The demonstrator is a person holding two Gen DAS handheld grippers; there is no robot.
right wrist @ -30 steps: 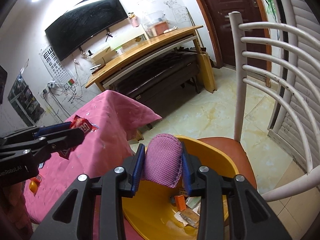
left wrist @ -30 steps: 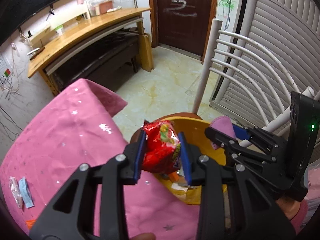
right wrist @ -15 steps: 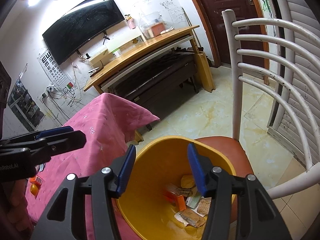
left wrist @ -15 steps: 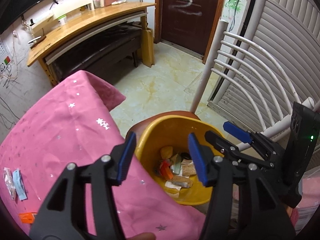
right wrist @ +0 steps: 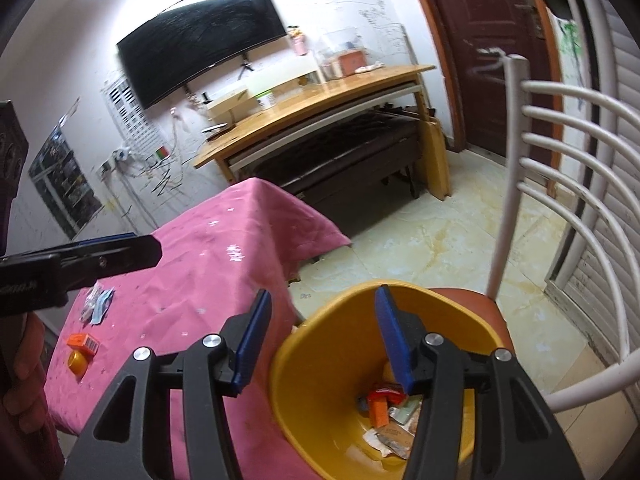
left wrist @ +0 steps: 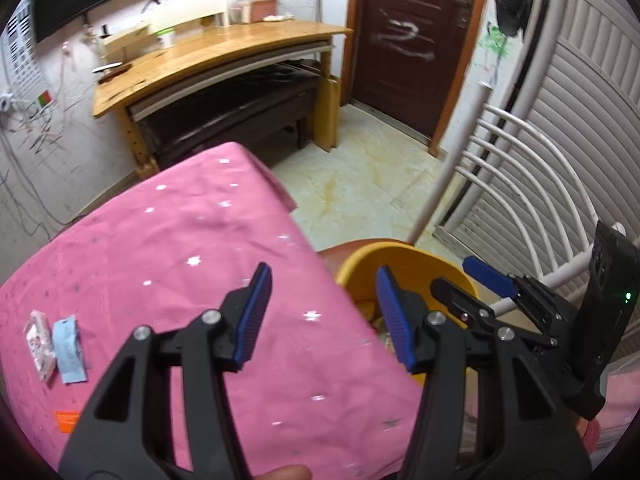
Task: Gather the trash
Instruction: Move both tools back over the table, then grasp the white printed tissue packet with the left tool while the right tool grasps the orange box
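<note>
Both grippers stand with jaws apart and empty: the left gripper [left wrist: 324,312] over the pink table [left wrist: 168,248], the right gripper [right wrist: 320,330] above one yellow bin [right wrist: 316,392] holding wrappers. A second ago they clamped a red packet and a pink pouch. Two wrappers [left wrist: 56,338] lie left of the left jaws.

I see a table under a pink cloth [left wrist: 192,248] sprinkled with small stars. Near its far left edge a pinkish packet [left wrist: 40,338] and a pale blue wrapper [left wrist: 70,343] lie side by side, with an orange card [left wrist: 67,421] closer to me. From the right camera I also spot an orange cap [right wrist: 77,361] just below that card.
</note>
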